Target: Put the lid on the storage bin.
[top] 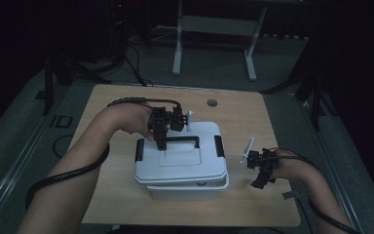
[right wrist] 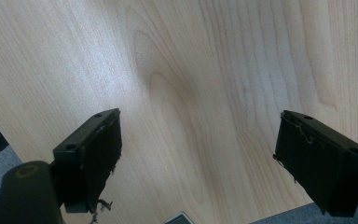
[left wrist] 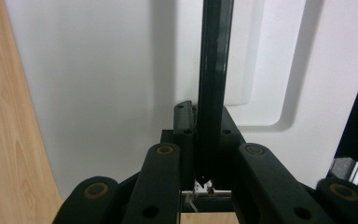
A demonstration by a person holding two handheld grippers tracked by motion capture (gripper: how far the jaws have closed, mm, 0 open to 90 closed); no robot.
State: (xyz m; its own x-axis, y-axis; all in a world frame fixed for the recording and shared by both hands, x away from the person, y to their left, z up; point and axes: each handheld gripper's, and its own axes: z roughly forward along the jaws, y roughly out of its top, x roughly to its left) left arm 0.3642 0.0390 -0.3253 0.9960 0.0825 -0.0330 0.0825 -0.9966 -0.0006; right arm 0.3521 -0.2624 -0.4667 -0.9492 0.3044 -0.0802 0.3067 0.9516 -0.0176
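Dim room all around, dark floor and a pale metal frame [top: 214, 29] at the back, and up front a light wooden table [top: 107, 105] with a white storage box [top: 182, 183] sitting in the middle of it. Starting on the left: the left gripper [top: 161, 141] is down on the box's white lid [top: 175, 168], and its own view makes it plain, the jaws are pressed tight on the black carry handle [left wrist: 213, 70], pinching the bar near its left end. Black latches sit at either end of the lid, the left latch [top: 140, 149] and the right latch [top: 219, 146], and from here I cannot tell whether they are clipped or released. That's the danger: if the left hand pulls up while a latch is fastened, the whole box could come up or skid across the table; and since the grip is off-centre on the handle, the lid could tip and slide off sideways. Moving right, the right gripper [top: 261, 168] hovers beside the box over bare table, jaws spread wide with nothing between them, so the box has no second hold steadying it. Down at the near right edge lies a small grey tag [top: 289, 195], too small to read. No brand, label or legible writing on the lid or box that I can make out.
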